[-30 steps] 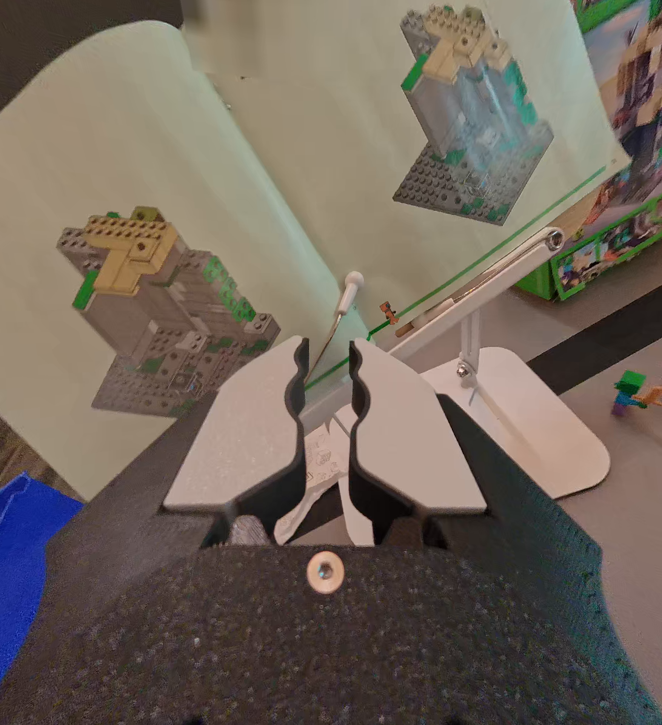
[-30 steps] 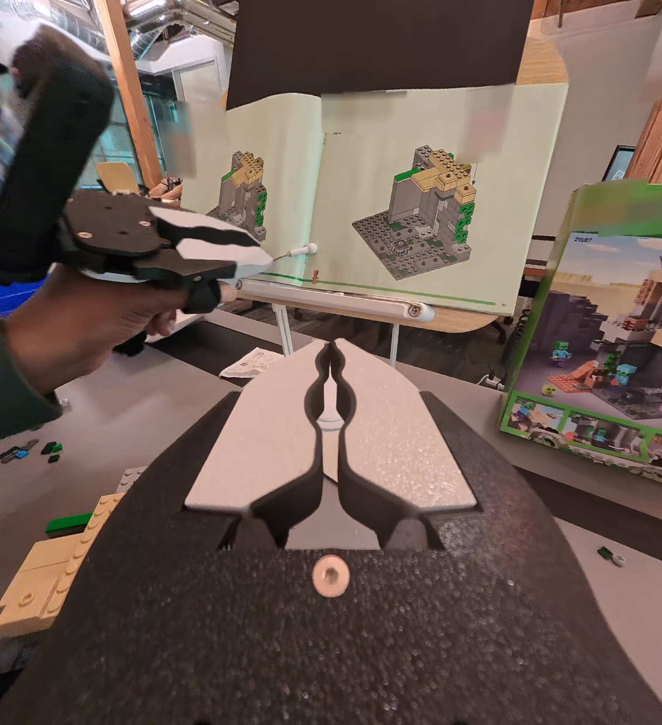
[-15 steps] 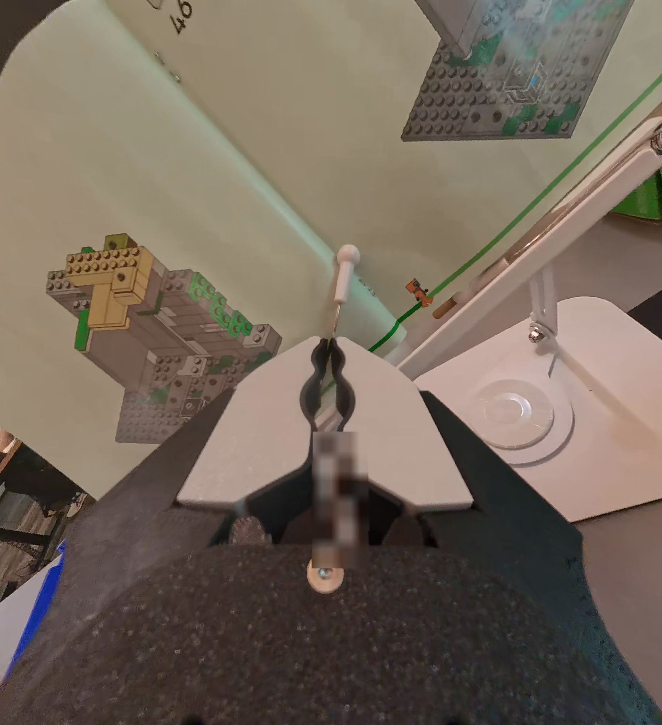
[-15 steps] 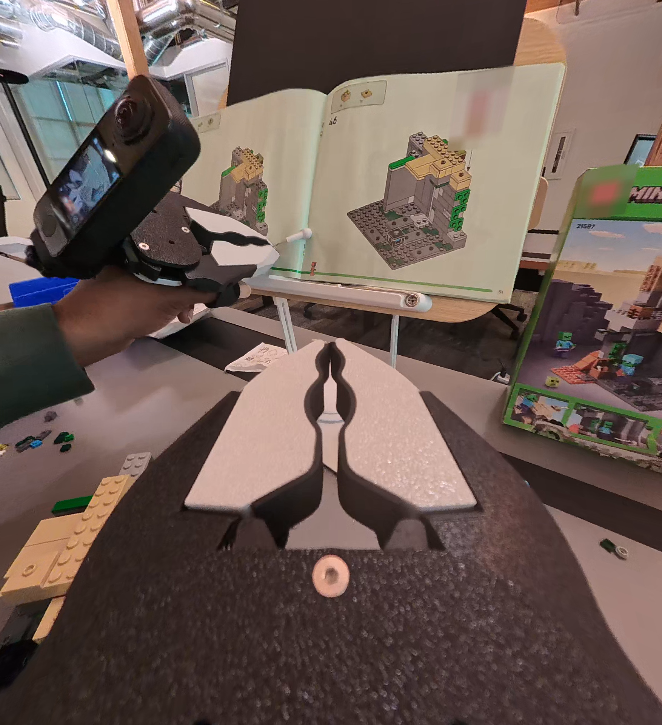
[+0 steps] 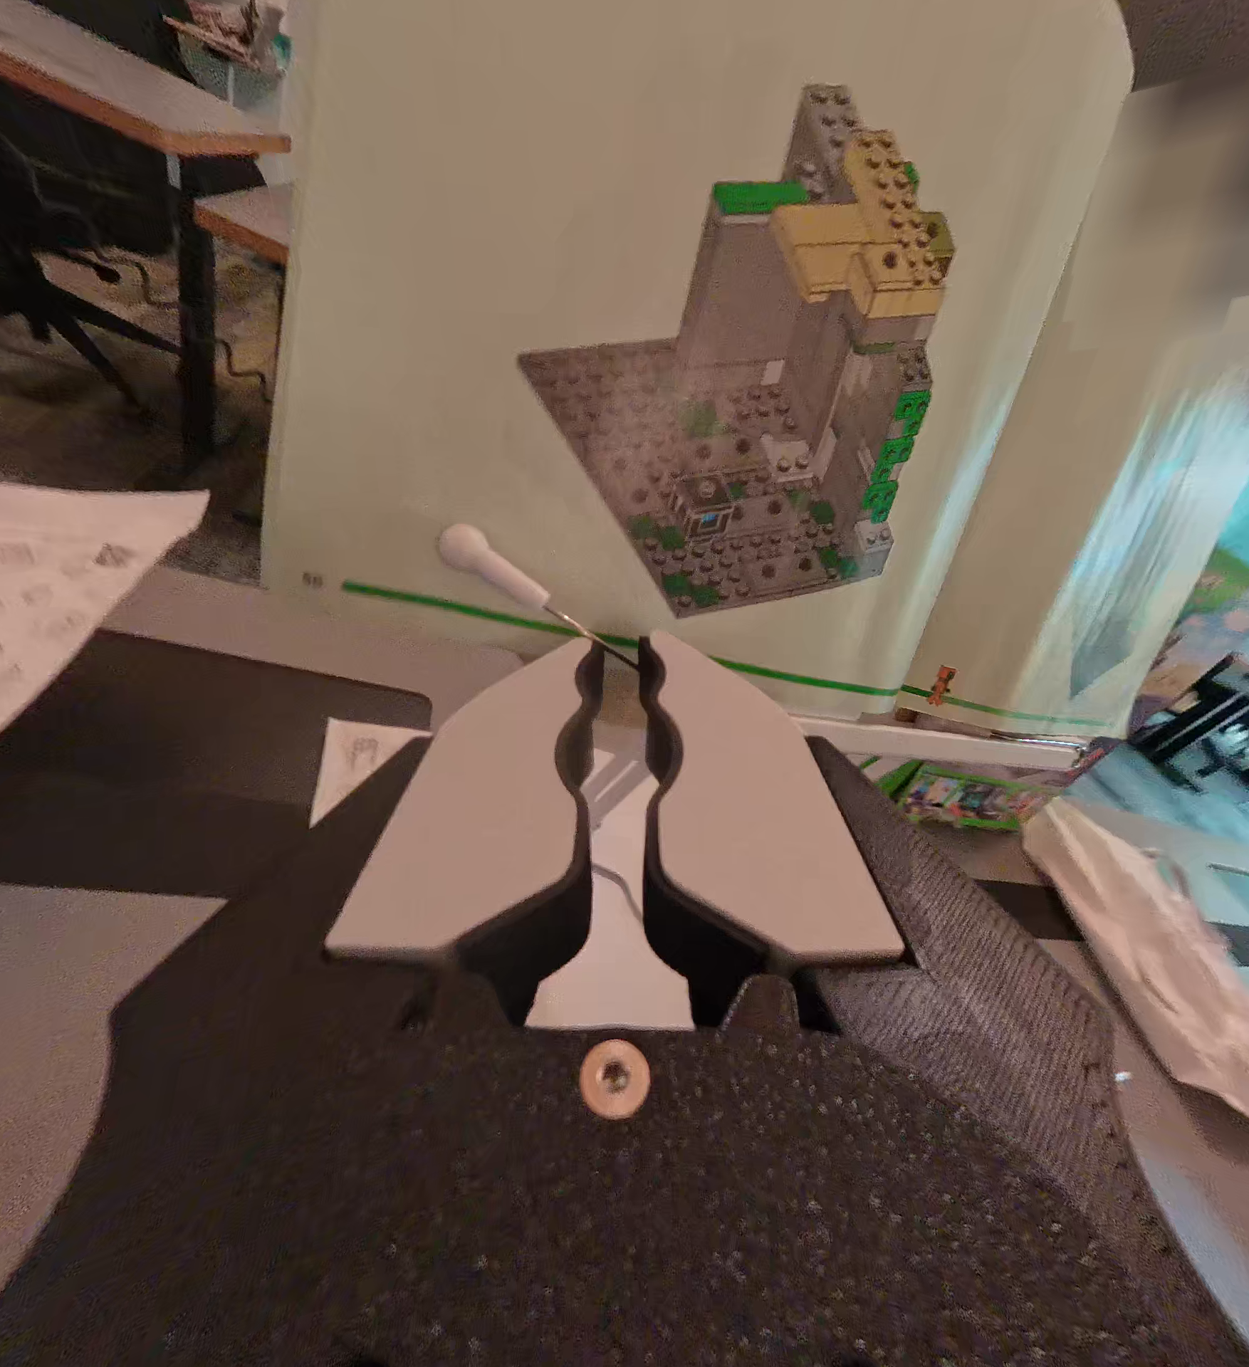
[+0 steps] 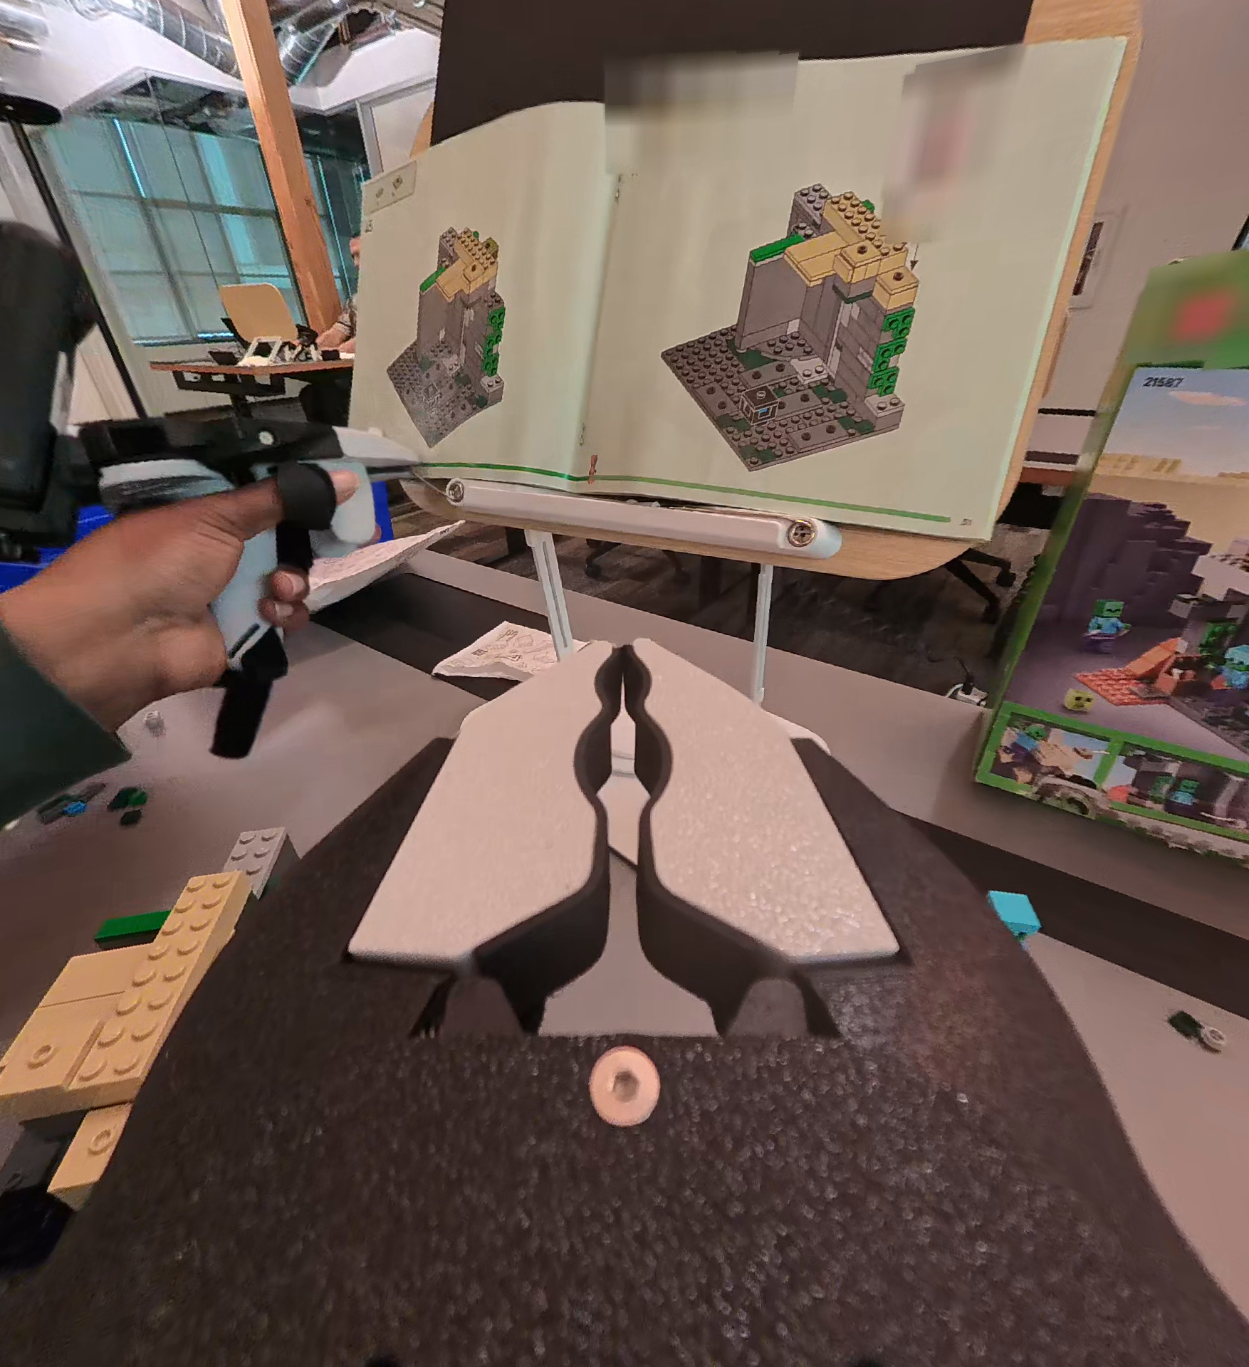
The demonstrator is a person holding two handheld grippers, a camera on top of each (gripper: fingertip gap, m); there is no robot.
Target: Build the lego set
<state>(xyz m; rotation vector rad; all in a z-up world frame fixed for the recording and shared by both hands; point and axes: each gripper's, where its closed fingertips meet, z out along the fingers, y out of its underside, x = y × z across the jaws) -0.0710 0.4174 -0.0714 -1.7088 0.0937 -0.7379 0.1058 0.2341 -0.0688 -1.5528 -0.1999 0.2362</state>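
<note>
The instruction booklet (image 6: 681, 311) stands open on a white stand (image 6: 644, 518). In the left wrist view I face its left page (image 5: 533, 296). A thin wire page clip with a white tip (image 5: 492, 566) lies leaning left over the page's lower edge, and its wire runs between my left gripper's tips. My left gripper (image 5: 618, 655) is open by a narrow gap; it also shows in the right wrist view (image 6: 377, 455), held by a hand at the booklet's lower left corner. My right gripper (image 6: 621, 651) is shut and empty above the table. The tan-topped lego build (image 6: 126, 998) stands at lower left.
The lego set box (image 6: 1161, 592) stands at the right. Loose small pieces (image 6: 89, 806) lie at the left, a light blue brick (image 6: 1014, 913) and two tiny pieces (image 6: 1198, 1028) at the right. Paper sheets (image 5: 30, 577) lie near the stand. Spacing between my two grippers at the tips: around 25 cm.
My left gripper shut on the clip's wire, swung it from upright to leaning left, moved to the booklet's lower left and parted its fingers slightly. My right gripper stayed shut and barely moved.
</note>
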